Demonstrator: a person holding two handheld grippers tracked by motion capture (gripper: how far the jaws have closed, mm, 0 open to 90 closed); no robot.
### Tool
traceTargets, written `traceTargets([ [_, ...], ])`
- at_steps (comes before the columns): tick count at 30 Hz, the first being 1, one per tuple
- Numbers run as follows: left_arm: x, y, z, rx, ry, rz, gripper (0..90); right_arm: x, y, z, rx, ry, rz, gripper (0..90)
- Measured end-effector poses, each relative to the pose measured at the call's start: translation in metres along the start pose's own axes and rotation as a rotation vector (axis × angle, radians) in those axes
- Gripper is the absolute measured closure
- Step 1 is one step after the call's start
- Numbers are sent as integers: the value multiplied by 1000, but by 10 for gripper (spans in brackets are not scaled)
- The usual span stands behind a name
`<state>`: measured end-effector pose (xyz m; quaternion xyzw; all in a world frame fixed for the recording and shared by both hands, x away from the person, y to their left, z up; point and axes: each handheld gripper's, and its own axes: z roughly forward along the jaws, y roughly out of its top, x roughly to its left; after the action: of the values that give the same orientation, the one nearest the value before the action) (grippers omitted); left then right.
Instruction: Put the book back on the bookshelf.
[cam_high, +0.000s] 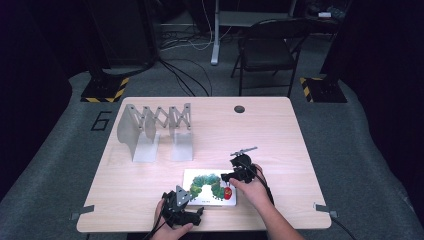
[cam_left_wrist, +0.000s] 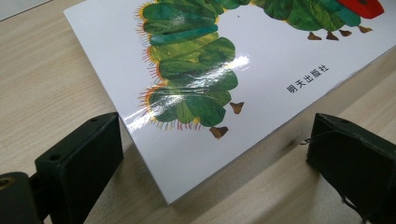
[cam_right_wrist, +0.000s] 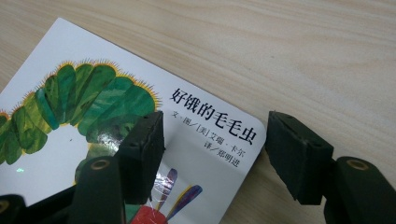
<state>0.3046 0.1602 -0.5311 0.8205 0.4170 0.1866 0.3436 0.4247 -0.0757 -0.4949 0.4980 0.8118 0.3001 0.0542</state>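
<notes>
Both hands low at the near edge of the bench (cam_high: 150, 190), forearms in from below: left hand (cam_high: 167, 227) wrapped round the left gripper (cam_high: 199, 212) just off the near left corner of the picture book (cam_high: 207, 192), right hand (cam_high: 252, 189) on the right gripper (cam_high: 225, 177) at the book's right end. Flat on the bench, cover up, lies the book, a green caterpillar with a red head across white. From above, also visible: a grey folding rack (cam_high: 155, 130) well back on the left and a dark hole (cam_high: 239, 109) near the far edge. Closer in, the left gripper view gives the book's corner (cam_left_wrist: 187, 154) lying between wide-open jaws, neither pad touching it (small print and glare on the cover legible here). Right gripper view: jaws wide too, one over the cover beside the title (cam_right_wrist: 212, 114), the other out over bare wood past the rounded corner; nothing gripped.
</notes>
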Motion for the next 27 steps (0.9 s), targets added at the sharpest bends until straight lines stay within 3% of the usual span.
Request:
traceTargets([
  [13,-1,0,0,-4,-3,-10,34,1,0,0,5,-8,-4,373],
  [27,0,0,0,-3,0,-11,34,2,4,-13,-41,12,-8,378],
])
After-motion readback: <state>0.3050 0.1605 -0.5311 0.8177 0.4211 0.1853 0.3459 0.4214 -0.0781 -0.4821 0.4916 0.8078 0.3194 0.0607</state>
